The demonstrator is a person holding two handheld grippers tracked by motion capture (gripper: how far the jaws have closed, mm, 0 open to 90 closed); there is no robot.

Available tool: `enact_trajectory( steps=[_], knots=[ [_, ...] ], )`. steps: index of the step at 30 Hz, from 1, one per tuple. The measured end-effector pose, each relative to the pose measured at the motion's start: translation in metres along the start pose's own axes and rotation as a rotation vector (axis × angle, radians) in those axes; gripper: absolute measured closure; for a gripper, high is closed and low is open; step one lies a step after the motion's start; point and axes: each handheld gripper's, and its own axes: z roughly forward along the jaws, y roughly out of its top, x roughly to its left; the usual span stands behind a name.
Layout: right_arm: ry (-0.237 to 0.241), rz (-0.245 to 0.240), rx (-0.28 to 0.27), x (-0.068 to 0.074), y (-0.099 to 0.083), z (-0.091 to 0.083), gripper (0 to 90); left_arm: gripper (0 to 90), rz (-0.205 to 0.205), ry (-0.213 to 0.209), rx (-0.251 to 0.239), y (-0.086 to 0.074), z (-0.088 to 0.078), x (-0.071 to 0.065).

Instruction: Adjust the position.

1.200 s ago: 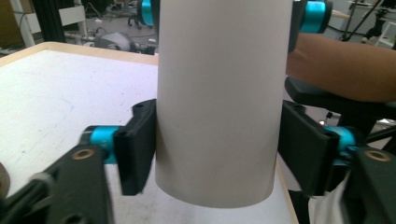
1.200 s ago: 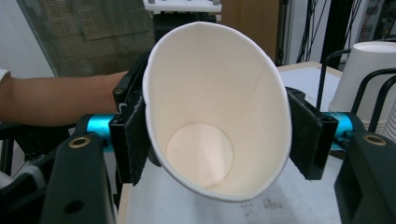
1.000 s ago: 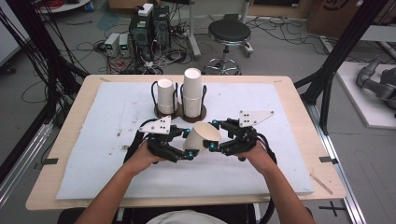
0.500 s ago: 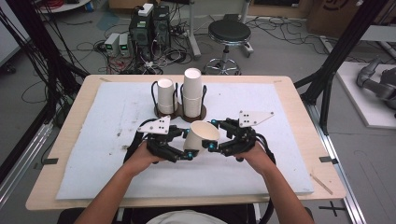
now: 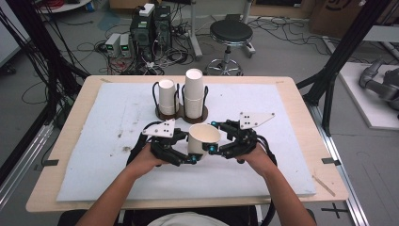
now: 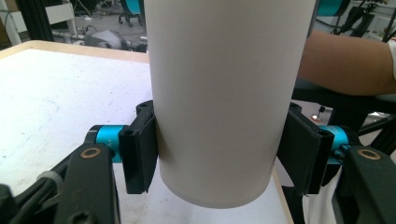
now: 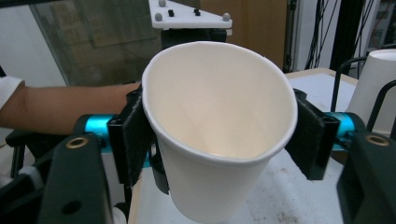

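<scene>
A white paper cup (image 5: 203,136) hangs tilted above the white mat (image 5: 94,141), held from both sides. My left gripper (image 5: 189,148) is shut on its lower body; in the left gripper view both pads (image 6: 140,154) press the cup wall (image 6: 224,93). My right gripper (image 5: 211,137) has the cup's rim between its jaws. Those jaws have just been opening, and the pads (image 7: 130,140) still touch the rim (image 7: 219,116) on both sides. The cup's open mouth faces the right gripper (image 7: 219,135), and the inside looks empty.
Behind the grippers a dark wire holder (image 5: 181,113) carries a short cup stack (image 5: 168,96) and a taller cup stack (image 5: 194,92). The taller one shows at the right of the right gripper view (image 7: 373,88). The wooden table edge (image 5: 301,99) frames the mat.
Both hands and the cup stay where they were. No movement of the jaws is plain from the high view.
</scene>
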Motion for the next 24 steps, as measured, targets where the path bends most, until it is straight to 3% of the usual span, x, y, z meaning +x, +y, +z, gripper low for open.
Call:
enact_trajectory(
  steps=[3, 9, 17, 24],
  knots=[
    [0.005, 0.019, -0.016, 0.0002, -0.0003, 0.0012, 21.5, 35.5, -0.008, 0.004, -0.014, 0.0003, -0.0012, 0.0002],
    [0.003, 0.049, -0.021, -0.0008, -0.0027, 0.004, 21.5, 35.5, -0.01, 0.007, -0.023, 0.0005, -0.0016, 0.0004],
    [-0.001, 0.028, -0.05, 0.0001, -0.0035, 0.0065, 22.0, 35.5, 0.004, 0.005, -0.046, -0.0001, 0.0004, -0.0011],
    [0.004, -0.012, -0.045, 0.0028, -0.0049, 0.0105, 32.4, 35.6, 0.013, 0.002, -0.048, -0.0006, 0.0024, -0.0022]
  ],
)
